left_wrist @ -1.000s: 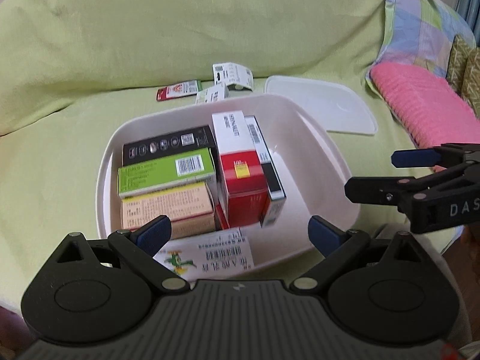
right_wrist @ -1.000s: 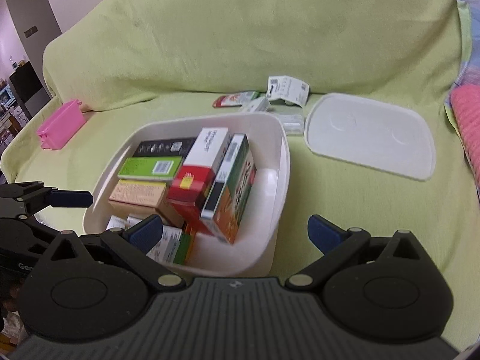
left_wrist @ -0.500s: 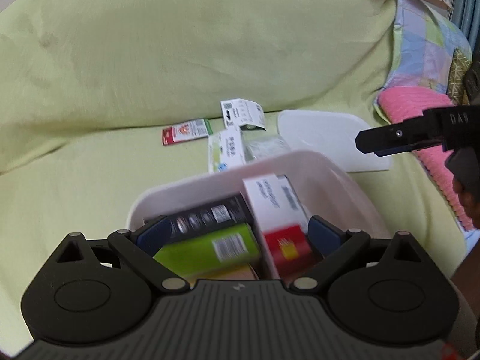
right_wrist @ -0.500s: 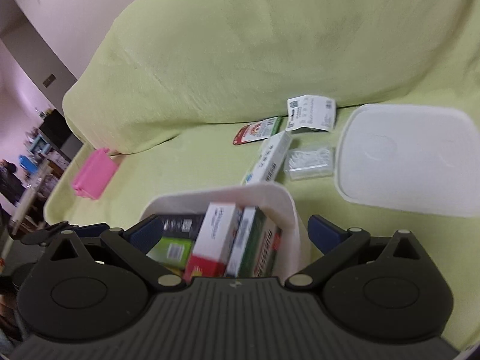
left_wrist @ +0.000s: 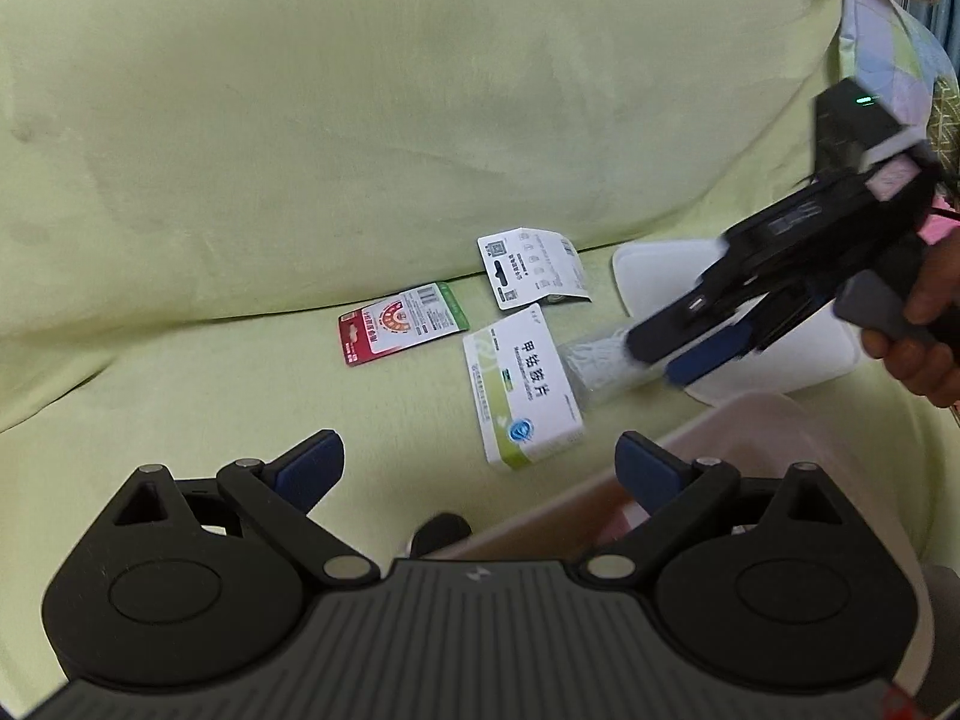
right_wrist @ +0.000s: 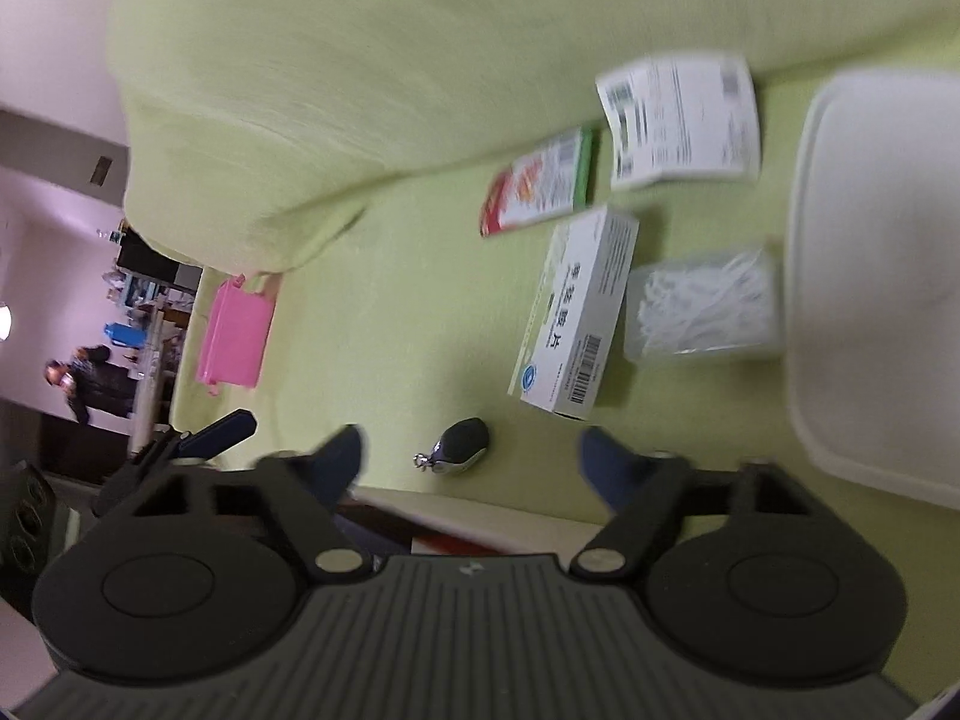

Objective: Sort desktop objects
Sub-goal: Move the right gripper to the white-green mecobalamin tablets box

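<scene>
right tool (left_wrist: 690, 354) has reached the floss box (right_wrist: 702, 306) (jaws apart)

Support: green-covered sofa (left_wrist: 180, 396) | On it: white-green box (left_wrist: 522, 387), red-green packet (left_wrist: 402, 324), white card (left_wrist: 534, 267), lid (right_wrist: 870, 276), floss-pick box (right_wrist: 702, 306), key fob (right_wrist: 462, 447), bin (left_wrist: 780, 438), pink case (right_wrist: 234, 333)

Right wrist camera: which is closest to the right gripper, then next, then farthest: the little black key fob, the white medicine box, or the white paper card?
From the right gripper:
1. Key fob, between the fingertips, on the green cover.
2. Medicine box, ahead, slightly right.
3. Paper card, far back by the sofa's backrest.
</scene>
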`<act>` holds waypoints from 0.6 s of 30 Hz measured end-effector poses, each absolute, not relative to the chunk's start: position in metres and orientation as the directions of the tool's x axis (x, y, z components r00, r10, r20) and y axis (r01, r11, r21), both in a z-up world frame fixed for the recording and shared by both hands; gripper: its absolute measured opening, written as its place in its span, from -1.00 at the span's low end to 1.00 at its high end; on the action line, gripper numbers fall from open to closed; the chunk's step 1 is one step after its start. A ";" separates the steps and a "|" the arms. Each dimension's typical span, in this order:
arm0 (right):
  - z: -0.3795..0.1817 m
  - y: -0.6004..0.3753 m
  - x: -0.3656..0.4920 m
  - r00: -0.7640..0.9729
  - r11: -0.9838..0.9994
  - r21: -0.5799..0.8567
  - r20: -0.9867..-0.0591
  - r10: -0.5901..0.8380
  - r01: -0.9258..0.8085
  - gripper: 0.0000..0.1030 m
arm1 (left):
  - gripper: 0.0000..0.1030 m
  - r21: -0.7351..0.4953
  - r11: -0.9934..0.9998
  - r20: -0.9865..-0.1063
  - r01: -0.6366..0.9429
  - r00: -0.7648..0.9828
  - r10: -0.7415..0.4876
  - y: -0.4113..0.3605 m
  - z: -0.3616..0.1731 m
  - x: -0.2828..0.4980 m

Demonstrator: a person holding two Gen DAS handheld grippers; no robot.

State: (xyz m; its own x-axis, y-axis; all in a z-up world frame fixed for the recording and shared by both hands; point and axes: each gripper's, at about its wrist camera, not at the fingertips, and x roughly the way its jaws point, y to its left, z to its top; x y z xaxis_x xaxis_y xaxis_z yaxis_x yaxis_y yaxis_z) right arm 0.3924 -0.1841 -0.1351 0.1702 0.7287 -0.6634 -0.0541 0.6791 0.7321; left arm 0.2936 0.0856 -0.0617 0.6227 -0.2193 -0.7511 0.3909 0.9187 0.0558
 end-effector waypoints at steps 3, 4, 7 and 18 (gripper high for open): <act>-0.153 -0.178 0.410 0.136 0.669 0.744 -0.663 0.736 0.005 0.25 | 0.88 0.045 0.915 -0.765 0.400 0.603 -0.227 0.089 -0.070 0.311; -0.159 -0.176 0.416 0.125 0.665 0.746 -0.662 0.739 0.025 0.24 | 0.88 0.044 0.913 -0.768 0.407 0.597 -0.230 0.089 -0.073 0.317; -0.172 -0.171 0.427 0.098 0.665 0.744 -0.669 0.737 0.070 0.20 | 0.88 0.043 0.900 -0.779 0.434 0.578 -0.242 0.089 -0.080 0.330; -0.202 -0.143 0.450 -0.010 0.732 0.678 -0.733 0.680 0.067 -0.17 | 0.75 0.037 0.871 -0.804 0.491 0.532 -0.266 0.088 -0.094 0.376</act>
State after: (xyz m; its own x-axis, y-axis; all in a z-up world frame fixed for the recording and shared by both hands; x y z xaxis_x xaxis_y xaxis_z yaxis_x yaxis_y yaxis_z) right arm 0.4505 -0.1435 -0.2020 -0.0099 0.6797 -0.7335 0.0666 0.7323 0.6777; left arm 0.3763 0.0883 -0.0944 0.5322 -0.2657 -0.8038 0.4906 0.8706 0.0371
